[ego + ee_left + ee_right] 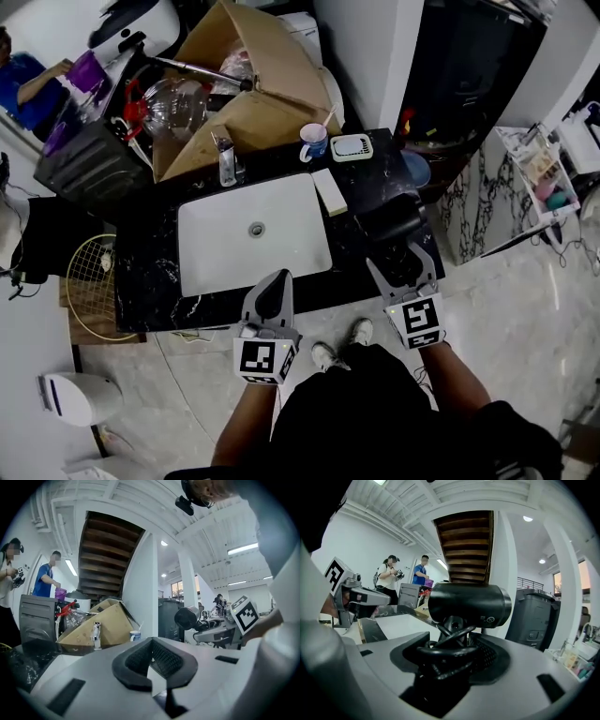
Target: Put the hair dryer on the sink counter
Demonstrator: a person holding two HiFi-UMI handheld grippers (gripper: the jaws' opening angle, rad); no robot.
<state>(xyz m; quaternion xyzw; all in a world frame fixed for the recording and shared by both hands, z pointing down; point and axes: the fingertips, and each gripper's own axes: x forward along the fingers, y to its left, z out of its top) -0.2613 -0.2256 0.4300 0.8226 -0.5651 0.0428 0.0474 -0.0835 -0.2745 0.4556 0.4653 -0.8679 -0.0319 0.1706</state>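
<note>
The right gripper clamps the black hair dryer over the sink counter. The left gripper is pinched together, empty.

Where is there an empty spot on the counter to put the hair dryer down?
Bare black marble counter lies left of the white sink basin and in a strip along its front edge. The back is crowded: chrome tap, blue-and-white mug, white dish, brown cardboard box. The black hair dryer in the right tool hides the right side.

Left tool jaws together, empty; right tool clamped on hair dryer; both held out forward, side by side.
</note>
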